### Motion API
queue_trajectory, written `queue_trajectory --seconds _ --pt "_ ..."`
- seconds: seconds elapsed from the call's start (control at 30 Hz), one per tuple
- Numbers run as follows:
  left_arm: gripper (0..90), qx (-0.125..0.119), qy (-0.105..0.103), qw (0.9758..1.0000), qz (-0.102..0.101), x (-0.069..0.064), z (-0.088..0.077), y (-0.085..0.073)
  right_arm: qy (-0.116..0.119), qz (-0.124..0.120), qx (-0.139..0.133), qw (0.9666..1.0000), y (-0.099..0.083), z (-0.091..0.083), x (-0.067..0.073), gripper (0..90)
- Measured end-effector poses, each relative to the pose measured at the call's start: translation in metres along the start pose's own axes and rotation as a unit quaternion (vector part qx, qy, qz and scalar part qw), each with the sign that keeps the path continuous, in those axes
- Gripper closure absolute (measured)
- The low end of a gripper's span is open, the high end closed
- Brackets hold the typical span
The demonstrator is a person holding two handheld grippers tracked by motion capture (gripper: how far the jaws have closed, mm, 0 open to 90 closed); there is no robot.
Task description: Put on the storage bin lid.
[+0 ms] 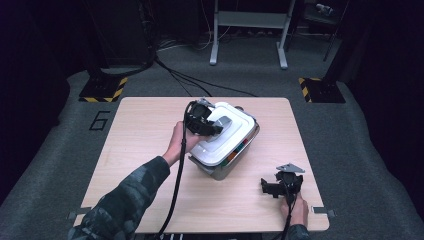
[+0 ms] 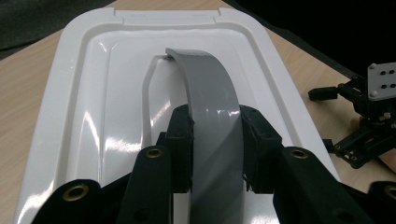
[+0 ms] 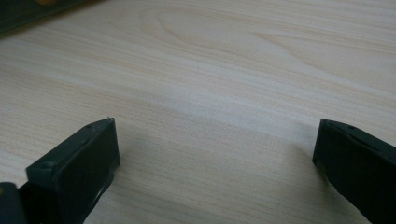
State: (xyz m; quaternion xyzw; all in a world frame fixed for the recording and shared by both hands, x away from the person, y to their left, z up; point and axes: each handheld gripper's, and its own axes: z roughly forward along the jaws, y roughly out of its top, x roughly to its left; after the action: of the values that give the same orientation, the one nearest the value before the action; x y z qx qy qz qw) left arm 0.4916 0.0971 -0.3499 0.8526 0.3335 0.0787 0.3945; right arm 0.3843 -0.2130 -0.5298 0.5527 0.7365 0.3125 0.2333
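While the right gripper [image 1: 280, 186] rests wide open on the table [image 1: 150, 125], the left gripper's [image 2: 217, 140] fingers clamp the box's grey handle [image 2: 210, 88].

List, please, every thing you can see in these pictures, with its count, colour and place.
storage box: one, grey body under a white lid, table centre
lid: one, white, closed on the box
handle: one, grey, arched over the lid
table: one, light wood, on grey floor
metal frame: one, grey, on the floor behind the table
left gripper: one, black, fingers shut on the handle
right gripper: one, black, open, low over the table's right front corner
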Motion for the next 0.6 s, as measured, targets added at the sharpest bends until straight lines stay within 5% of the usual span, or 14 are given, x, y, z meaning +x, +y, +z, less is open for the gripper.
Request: queue_trajectory --seconds 0.6 --pt "67.5 0.019 0.019 0.9996 -0.005 -0.012 0.034 -0.003 0.001 -0.001 0.0 1.0 0.0 0.0 0.0 0.0"
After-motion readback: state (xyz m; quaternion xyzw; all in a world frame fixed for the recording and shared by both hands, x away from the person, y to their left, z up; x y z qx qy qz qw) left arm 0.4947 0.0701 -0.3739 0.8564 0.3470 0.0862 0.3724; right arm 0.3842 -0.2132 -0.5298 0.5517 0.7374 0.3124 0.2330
